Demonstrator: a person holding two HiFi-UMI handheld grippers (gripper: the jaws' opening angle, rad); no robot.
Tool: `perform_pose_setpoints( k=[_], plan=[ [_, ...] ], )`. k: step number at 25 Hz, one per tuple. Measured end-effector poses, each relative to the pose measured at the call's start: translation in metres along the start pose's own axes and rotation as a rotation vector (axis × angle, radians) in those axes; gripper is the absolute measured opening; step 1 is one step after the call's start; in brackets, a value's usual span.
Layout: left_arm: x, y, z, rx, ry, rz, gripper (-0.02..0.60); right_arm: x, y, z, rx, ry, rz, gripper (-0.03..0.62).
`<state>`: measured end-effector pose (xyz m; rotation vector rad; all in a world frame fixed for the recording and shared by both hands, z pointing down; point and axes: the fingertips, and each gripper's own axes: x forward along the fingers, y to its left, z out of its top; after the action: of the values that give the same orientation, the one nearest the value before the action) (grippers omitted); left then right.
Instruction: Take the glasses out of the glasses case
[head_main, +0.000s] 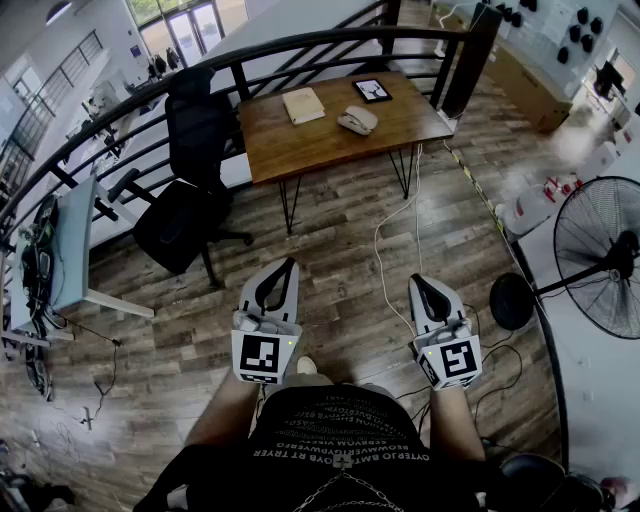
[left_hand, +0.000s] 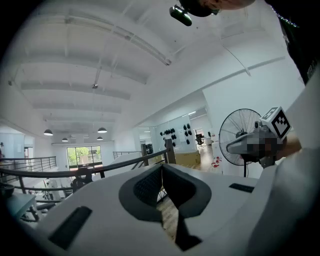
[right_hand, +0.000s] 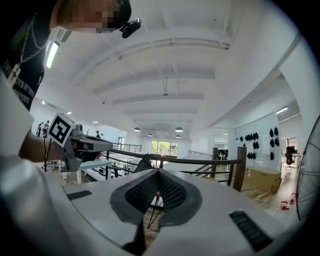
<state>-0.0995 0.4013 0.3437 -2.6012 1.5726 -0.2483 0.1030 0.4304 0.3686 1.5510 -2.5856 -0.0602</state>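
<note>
View from a head camera looking down over a loft workspace with a wood-plank floor (head_main: 340, 260). At the left, a black office chair (head_main: 195, 135) stands near a curved black railing (head_main: 300, 42).

Low in the frame, the person holds the left hand-held gripper (head_main: 291, 263) level and pointing ahead. Its jaws are closed together with nothing between them.

Ahead, well apart from both tools, is a brown wooden counter (head_main: 300, 150) on thin metal legs. On it, from left to right, lie a tan booklet (head_main: 303, 104), the pale glasses case (head_main: 357, 120) and a dark tablet (head_main: 372, 90). The case sits near the middle of the counter's right half. It is too small to tell whether its lid is closed, and no glasses are visible.

The right hand-held gripper (head_main: 415, 282) is also level, with its jaws pressed together and empty. A black standing fan (head_main: 605, 255) is at the far right.

The case is probably a light, rigid shell with a smooth surface, so it could slide. One tool should likely steady its base while the other lifts the lid edge. The glasses inside would be fragile and are best gripped by the frame's bridge or a temple arm, not the lenses.
</note>
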Motion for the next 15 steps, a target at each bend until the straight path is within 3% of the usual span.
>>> perform_pose_setpoints(
  k=[15],
  plan=[
    [0.005, 0.074, -0.015, -0.048, -0.038, -0.084, 0.028, 0.039, 0.044, 0.007, 0.013, 0.043, -0.092, 0.015]
  ],
)
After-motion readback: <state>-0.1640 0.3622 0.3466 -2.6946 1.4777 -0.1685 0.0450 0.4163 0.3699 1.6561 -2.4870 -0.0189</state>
